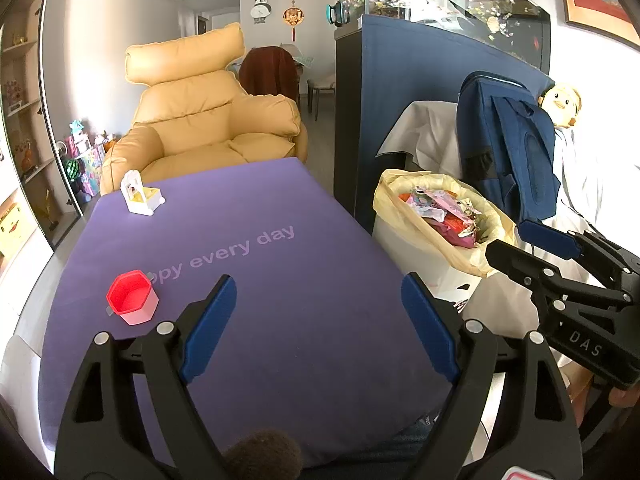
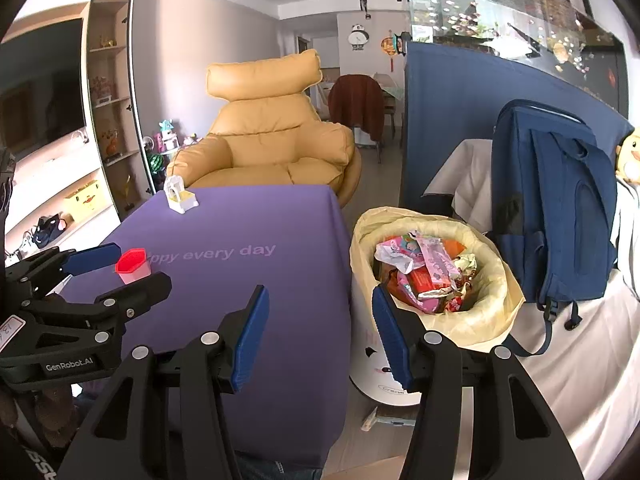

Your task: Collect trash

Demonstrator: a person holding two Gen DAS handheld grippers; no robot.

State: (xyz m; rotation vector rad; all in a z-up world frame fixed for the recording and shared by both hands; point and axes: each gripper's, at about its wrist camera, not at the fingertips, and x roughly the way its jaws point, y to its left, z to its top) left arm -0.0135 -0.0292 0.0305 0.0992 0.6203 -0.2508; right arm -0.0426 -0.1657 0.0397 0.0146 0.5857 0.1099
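A white trash bin lined with a yellow bag [image 1: 404, 208] [image 2: 496, 304] stands on the floor just right of the purple-covered table [image 1: 304, 280] [image 2: 280, 280]. It is heaped with crumpled colourful wrappers [image 1: 444, 216] [image 2: 428, 272]. My left gripper [image 1: 318, 320] [image 2: 128, 270] hangs open over the near part of the table with nothing between its fingers. Between the table's right edge and the bin, my right gripper [image 2: 320, 332] [image 1: 520, 244] is open and holds nothing. On the cloth sit a red hexagonal cup [image 1: 132, 298] [image 2: 132, 266] and a small white toy [image 1: 140, 196] [image 2: 180, 196].
A yellow armchair [image 1: 216, 120] [image 2: 272, 140] stands behind the table. A blue backpack [image 1: 508, 140] [image 2: 552, 208] leans on a white-draped seat right of the bin, with a doll [image 1: 560, 100] beside it. A blue-covered fish tank cabinet [image 1: 400, 92] rises behind the bin. Shelves line the left wall.
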